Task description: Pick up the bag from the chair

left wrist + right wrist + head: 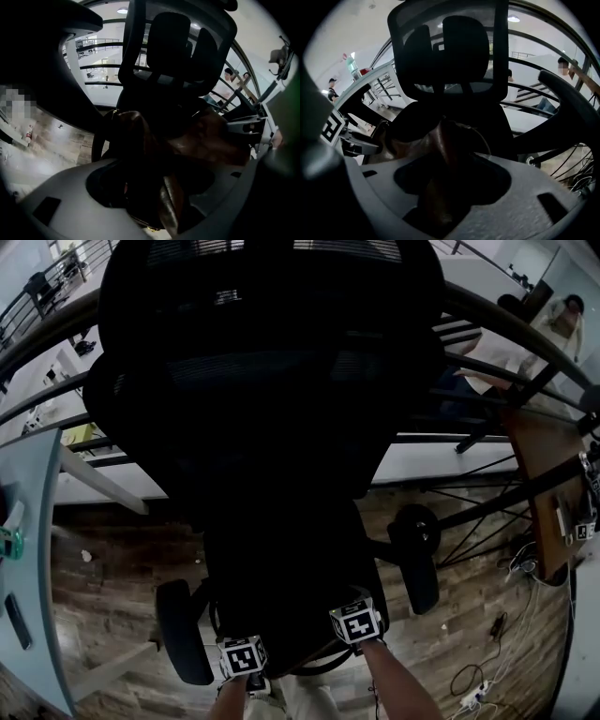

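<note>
A black mesh office chair (272, 381) fills the head view, its seat very dark. A dark brown leather bag (206, 140) lies on the seat in front of the backrest and also shows in the right gripper view (450, 138). My left gripper (154, 197) is shut on a fold or strap of the bag at its near end. My right gripper (440, 197) is shut on the bag's upper ridge. In the head view both grippers sit at the seat's near edge, left (244, 652) and right (356, 620). The bag itself is lost in shadow there.
The chair's armrests (183, 629) (419, 563) flank my grippers. A pale desk (28, 521) stands at the left, a wooden table (548, 484) at the right, with cables (497, 652) on the wood floor. A railing (497, 329) runs behind the chair, with people beyond it.
</note>
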The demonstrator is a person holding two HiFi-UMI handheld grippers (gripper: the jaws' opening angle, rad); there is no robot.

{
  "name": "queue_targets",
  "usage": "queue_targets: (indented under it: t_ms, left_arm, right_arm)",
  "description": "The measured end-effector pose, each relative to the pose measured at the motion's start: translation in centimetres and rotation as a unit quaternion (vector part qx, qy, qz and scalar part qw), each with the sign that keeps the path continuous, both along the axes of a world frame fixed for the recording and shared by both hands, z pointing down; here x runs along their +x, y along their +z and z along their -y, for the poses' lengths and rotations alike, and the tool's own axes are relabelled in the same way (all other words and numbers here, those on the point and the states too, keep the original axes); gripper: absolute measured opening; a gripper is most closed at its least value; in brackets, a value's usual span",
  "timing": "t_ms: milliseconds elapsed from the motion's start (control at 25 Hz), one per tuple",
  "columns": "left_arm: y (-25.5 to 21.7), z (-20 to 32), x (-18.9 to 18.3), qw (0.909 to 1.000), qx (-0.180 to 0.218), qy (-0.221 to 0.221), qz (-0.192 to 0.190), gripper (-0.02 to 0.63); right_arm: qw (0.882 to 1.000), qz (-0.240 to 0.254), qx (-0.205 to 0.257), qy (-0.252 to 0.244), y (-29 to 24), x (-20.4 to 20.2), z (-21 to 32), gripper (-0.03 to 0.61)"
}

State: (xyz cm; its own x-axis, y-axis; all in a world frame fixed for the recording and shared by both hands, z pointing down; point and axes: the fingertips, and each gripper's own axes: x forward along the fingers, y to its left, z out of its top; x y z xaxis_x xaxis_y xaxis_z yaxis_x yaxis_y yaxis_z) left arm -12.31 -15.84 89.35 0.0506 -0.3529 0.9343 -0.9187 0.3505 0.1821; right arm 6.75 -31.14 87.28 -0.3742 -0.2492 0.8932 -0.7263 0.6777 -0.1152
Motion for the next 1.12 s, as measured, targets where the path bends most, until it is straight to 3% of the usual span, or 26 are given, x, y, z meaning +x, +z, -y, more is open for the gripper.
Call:
queue_targets:
  t_ms: [240,520,680,1120]
  left_arm:
    - [0.2,0.4,0.2,0.9999,-0.007,0.012,0.004,0.236]
    - [-0.4,0.6,0.9,0.9996,0.0,0.028,0.007,0.107]
    - [-1.7,0.7,1.2,0.9993,0.016,0.034,-0.005,0.049]
    - [-5.6,0.4,1.8,0.9971,0.058,0.045,-0.022,0.015]
  right_arm:
    - [1.0,-0.01,-0.002,-0.013,0.5,-0.1,0.1,0.17]
    - [1.0,-0.014,0.006,-0.026,0.2,-0.3,-0.8,0.06]
    - [1.0,-0.011,0.013,-0.019,-0.5,-0.2,-1.3,0.031]
    - [0.999,0.014,0.031,0.004,-4.6,-0.7,-3.9,0.017]
